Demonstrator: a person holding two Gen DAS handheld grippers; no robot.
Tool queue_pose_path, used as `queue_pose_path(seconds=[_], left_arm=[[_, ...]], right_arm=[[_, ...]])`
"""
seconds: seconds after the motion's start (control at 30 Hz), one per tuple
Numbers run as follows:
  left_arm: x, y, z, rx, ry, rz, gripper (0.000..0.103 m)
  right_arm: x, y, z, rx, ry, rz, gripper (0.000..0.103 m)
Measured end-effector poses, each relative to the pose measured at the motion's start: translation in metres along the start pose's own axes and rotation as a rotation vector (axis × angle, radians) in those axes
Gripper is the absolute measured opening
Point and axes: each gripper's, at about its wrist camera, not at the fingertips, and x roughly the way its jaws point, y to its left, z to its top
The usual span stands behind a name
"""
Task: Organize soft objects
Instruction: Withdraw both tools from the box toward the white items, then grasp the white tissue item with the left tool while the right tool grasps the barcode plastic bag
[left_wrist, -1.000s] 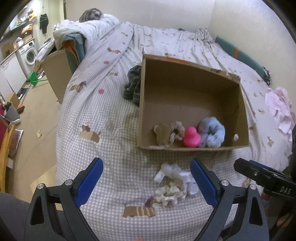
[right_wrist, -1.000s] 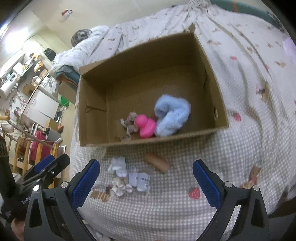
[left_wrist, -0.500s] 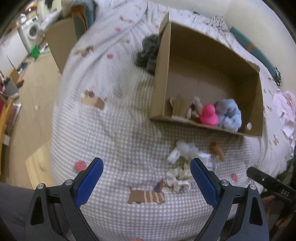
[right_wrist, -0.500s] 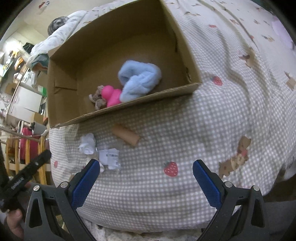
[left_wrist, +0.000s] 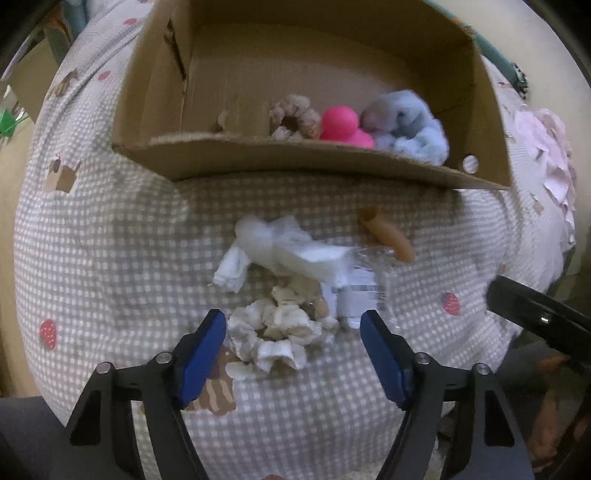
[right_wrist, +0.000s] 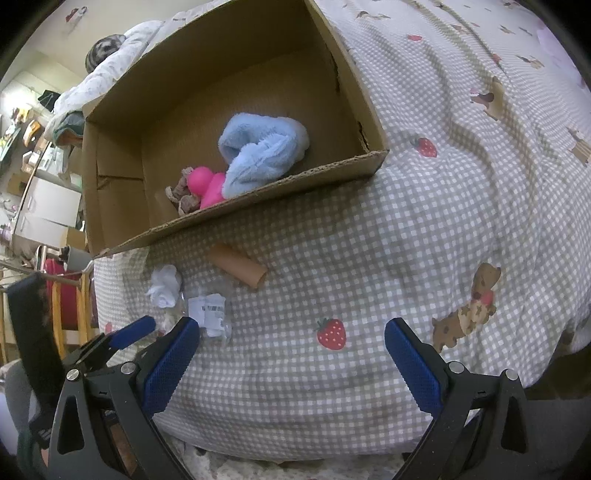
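Note:
A cardboard box (left_wrist: 258, 162) (right_wrist: 122, 206) lies on the checked bedspread and holds a beige scrunchie (left_wrist: 293, 116), a pink duck toy (left_wrist: 343, 125) (right_wrist: 207, 182) and a blue fluffy cloth (left_wrist: 410, 125) (right_wrist: 262, 151). In front of the box lie a cream scrunchie (left_wrist: 277, 332), a white sock bundle (left_wrist: 266, 240) (right_wrist: 166, 286), a clear plastic wrapper with a label (left_wrist: 362, 291) (right_wrist: 208, 312) and a brown cardboard tube (left_wrist: 388, 236) (right_wrist: 238, 266). My left gripper (left_wrist: 293, 354) is open, its fingers either side of the cream scrunchie. My right gripper (right_wrist: 291, 362) is open and empty above the bedspread.
The bedspread (right_wrist: 443, 221) curves down at its near edge. A pink cloth (left_wrist: 546, 155) lies at the right of the bed. Furniture and a red item (right_wrist: 55, 288) stand on the floor to the left. The left gripper also shows in the right wrist view (right_wrist: 122, 341).
Both grippers have moved down and forward toward the bed. My left gripper now straddles the cream scrunchie, and its jaws have narrowed a little. The box looms closer in both views.

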Motion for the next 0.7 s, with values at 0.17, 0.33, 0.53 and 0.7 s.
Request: queue_pose_path(seconds=[0.17, 0.33, 0.53, 0.7], left_arm=[[0.006, 0.002, 0.002, -0.008, 0.015, 0.011, 0.026], [-0.003, 0.007, 0.000, -0.019, 0.009, 0.005, 0.017], [-0.033, 0.020, -0.003, -0.034, -0.035, 0.018, 0.015], [-0.055, 0.037, -0.007, -0.056, -0.093, 0.044, 0.015]], right_arm=[[0.001, -0.002, 0.000, 0.010, -0.001, 0.004, 0.103], [0.002, -0.002, 0.002, 0.008, 0.002, 0.004, 0.103], [0.010, 0.005, 0.001, 0.009, 0.030, 0.025, 0.103], [0.026, 0.024, 0.000, -0.026, 0.078, 0.081, 0.103]])
